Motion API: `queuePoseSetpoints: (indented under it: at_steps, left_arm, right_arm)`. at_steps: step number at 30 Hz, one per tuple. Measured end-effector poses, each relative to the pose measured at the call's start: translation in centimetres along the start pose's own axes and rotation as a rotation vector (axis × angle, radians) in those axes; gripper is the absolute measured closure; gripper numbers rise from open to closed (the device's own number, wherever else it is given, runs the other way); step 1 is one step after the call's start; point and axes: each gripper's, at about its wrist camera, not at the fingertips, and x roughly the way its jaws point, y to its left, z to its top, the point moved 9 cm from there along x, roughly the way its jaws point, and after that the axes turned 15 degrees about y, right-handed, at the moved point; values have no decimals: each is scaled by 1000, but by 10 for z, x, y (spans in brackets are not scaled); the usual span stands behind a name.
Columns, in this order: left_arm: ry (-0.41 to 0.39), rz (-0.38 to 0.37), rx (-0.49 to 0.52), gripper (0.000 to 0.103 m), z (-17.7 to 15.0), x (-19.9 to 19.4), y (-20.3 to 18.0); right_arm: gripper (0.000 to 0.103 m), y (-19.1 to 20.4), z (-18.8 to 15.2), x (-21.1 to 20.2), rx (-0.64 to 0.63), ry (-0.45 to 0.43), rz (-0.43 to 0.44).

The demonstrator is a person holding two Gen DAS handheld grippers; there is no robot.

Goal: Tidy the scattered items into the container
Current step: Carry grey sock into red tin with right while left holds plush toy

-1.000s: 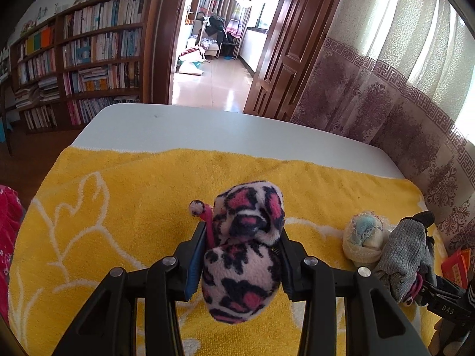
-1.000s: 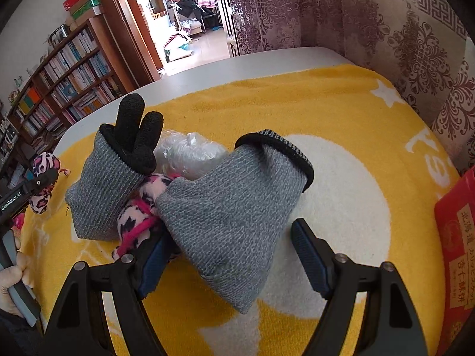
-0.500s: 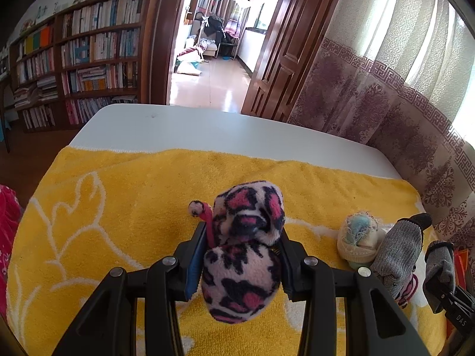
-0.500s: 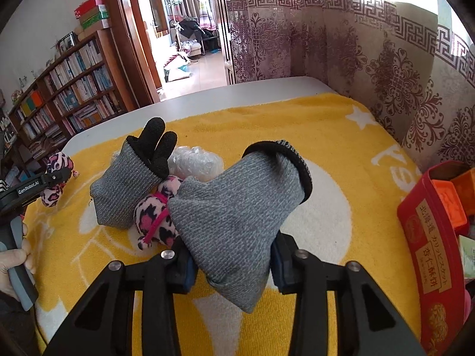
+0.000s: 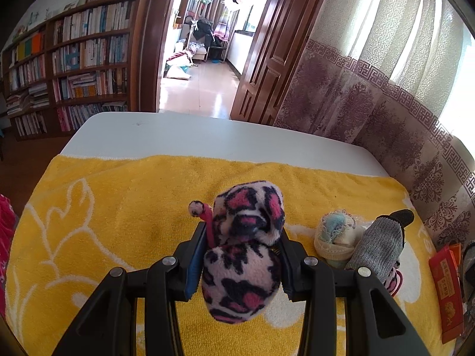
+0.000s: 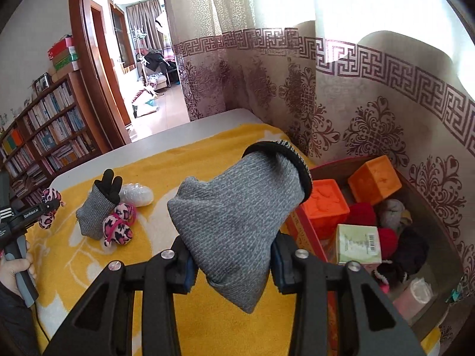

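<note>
The grey knitted glove (image 6: 237, 222), clamped in the right hand-held gripper (image 6: 233, 262), hangs clear of the yellow towel beside the red cardboard box (image 6: 308, 237) for dropping in, while the left hand-held gripper (image 5: 240, 264) pinches a pink leopard-print plush toy (image 5: 243, 249).

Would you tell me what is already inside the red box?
The red box holds two orange blocks, a pale green carton, and red, grey and dark woollen items. Anything beneath them is covered.
</note>
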Motion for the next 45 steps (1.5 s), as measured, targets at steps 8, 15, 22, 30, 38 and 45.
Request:
queuePoseSetpoints:
  at_steps: [8, 15, 22, 30, 38, 45]
  left_arm:
    - [20, -3, 49, 59, -7, 6, -21]
    - [19, -6, 88, 59, -11, 4, -38]
    - [-15, -26, 116, 59, -10, -14, -53]
    - [-21, -43, 155, 59, -10, -19, -71]
    - [-20, -59, 171, 59, -15, -22, -79]
    - [-38, -75, 206, 59, -18, -33, -96]
  right_arm:
    - [60, -107, -10, -22, 139, -1, -157]
    - [60, -162, -20, -22, 215, 35, -188]
    - [60, -164, -18, 5, 197, 102, -157]
    - [52, -168, -17, 28, 166, 179, -180]
    - [29, -154, -20, -15, 85, 77, -247]
    - [27, -146, -15, -32, 101, 26, -227]
